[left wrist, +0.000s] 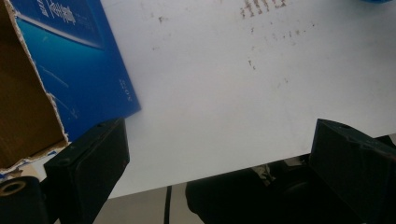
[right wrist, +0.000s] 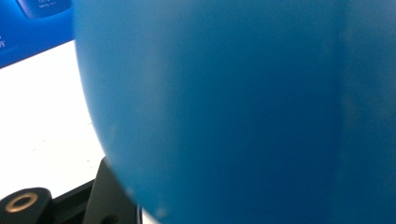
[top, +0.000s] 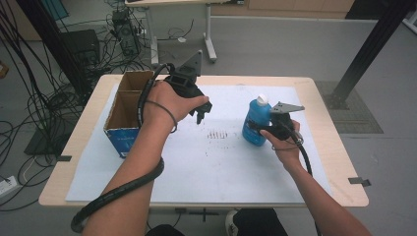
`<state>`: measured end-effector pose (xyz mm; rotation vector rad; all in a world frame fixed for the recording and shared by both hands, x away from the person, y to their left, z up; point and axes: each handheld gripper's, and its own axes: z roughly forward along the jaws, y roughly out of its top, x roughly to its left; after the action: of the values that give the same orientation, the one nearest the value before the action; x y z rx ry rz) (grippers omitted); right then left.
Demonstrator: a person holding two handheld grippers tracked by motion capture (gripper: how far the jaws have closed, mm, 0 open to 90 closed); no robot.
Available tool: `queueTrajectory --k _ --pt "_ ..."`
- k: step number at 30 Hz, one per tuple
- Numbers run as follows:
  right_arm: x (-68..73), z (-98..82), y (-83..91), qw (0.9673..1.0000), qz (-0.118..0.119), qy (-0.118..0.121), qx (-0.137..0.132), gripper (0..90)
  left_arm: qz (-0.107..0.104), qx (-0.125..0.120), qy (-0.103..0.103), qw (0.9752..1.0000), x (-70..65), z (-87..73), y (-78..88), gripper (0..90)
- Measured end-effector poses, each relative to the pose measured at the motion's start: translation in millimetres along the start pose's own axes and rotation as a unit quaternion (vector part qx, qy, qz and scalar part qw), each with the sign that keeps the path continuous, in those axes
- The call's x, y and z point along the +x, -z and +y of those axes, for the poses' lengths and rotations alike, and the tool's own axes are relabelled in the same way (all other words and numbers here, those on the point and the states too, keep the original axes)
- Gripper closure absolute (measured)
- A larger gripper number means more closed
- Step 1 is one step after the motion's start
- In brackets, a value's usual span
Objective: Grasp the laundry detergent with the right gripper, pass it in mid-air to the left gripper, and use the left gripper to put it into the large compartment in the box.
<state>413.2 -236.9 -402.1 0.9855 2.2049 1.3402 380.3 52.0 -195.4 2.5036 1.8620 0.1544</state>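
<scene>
While the right claw point(top: 261, 129) pinches the blue bottle point(top: 255, 122) by its lower body, the bottle stands upright on the white sheet point(top: 206, 162) that covers the bench point(top: 324, 147), right of the middle, its white cap point(top: 262, 99) on top. In the right gripper view the bottle's blue wall point(right wrist: 243, 112) sits right up against the camera, which fits a firm grip. The left claw point(top: 202, 114) hangs spread and empty above the sheet, just right of the open cardboard box point(top: 129, 105) at the bench's left side; its jaws stand wide apart over bare paper in the left gripper view. The step in hand looks like the pick-up of the bottle, already gripped but not yet lifted. Judging by the layout, the next move calls for a straight lift, then a carry leftward to the box, keeping the bottle upright and clear of the left claw.
</scene>
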Motion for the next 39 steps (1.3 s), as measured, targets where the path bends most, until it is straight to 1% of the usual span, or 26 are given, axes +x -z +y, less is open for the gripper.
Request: queueTrajectory --k 10,11,14,15,19,21,22,25,28,29,30,32,33,35,37,38,39 --pt "-0.9 1.6 0.3 1.0000 0.000 0.001 0.004 45.3 -0.005 -0.004 -0.010 0.9999 0.6 -0.7 2.2 5.2" --pt "-1.7 2.2 1.0 1.0000 0.000 -0.002 0.004 45.3 -0.008 -0.006 -0.008 0.9999 0.7 -0.9 2.6 5.2" --pt "-5.1 6.9 3.5 0.9999 0.007 -0.010 0.005 45.2 -0.008 -0.004 -0.017 0.9998 -0.2 0.0 2.5 5.2" --pt "-5.3 9.3 4.8 0.9998 0.012 -0.013 0.003 45.2 -0.006 -0.003 -0.025 0.9997 -0.5 0.6 2.6 5.3" --pt "-2.4 23.8 10.2 0.9997 0.025 -0.006 0.006 45.2 -0.006 -0.007 -0.045 0.9990 -2.5 2.3 5.1 5.3" --pt "-0.7 31.5 12.8 0.9995 0.032 -0.005 0.005 45.1 -0.004 -0.010 -0.062 0.9980 -3.6 2.8 8.4 5.3" --pt "0.1 35.2 14.1 0.9993 0.038 -0.005 0.005 45.1 -0.003 -0.010 -0.065 0.9978 -3.9 3.0 10.2 5.4" --pt "3.2 44.8 17.2 0.9985 0.053 -0.003 0.008 45.1 -0.002 -0.008 -0.085 0.9964 -3.5 4.1 16.8 5.3" --pt "7.8 55.1 19.9 0.9972 0.072 0.005 0.017 45.1 -0.004 -0.017 -0.104 0.9944 -2.6 5.1 24.8 5.3" --pt "9.5 59.1 20.7 0.9965 0.081 0.007 0.020 45.0 -0.004 -0.022 -0.112 0.9935 -2.6 5.3 26.7 5.2" --pt "10.4 61.5 21.1 0.9959 0.087 0.008 0.022 45.0 -0.006 -0.029 -0.126 0.9916 -2.7 5.2 30.0 5.3" --pt "13.4 68.9 22.7 0.9942 0.104 0.010 0.027 45.0 -0.006 -0.031 -0.138 0.9899 -2.1 5.3 33.9 5.3" --pt "14.9 72.4 23.2 0.9934 0.110 0.014 0.030 45.0 -0.005 -0.033 -0.147 0.9886 -1.8 5.2 35.6 5.3" --pt "17.8 78.4 24.1 0.9925 0.115 0.023 0.034 45.0 -0.005 -0.035 -0.157 0.9869 -0.6 5.1 38.9 5.5" --pt "21.2 85.8 25.1 0.9911 0.124 0.031 0.038 44.9 -0.006 -0.042 -0.174 0.9838 1.9 4.7 43.4 5.5" --pt "23.2 89.8 25.4 0.9901 0.130 0.034 0.041 44.9 -0.007 -0.043 -0.175 0.9836 2.6 4.7 44.4 5.5" --pt "24.4 92.1 25.5 0.9894 0.134 0.037 0.042 44.9 -0.007 -0.042 -0.179 0.9829 3.5 4.8 45.4 5.4"
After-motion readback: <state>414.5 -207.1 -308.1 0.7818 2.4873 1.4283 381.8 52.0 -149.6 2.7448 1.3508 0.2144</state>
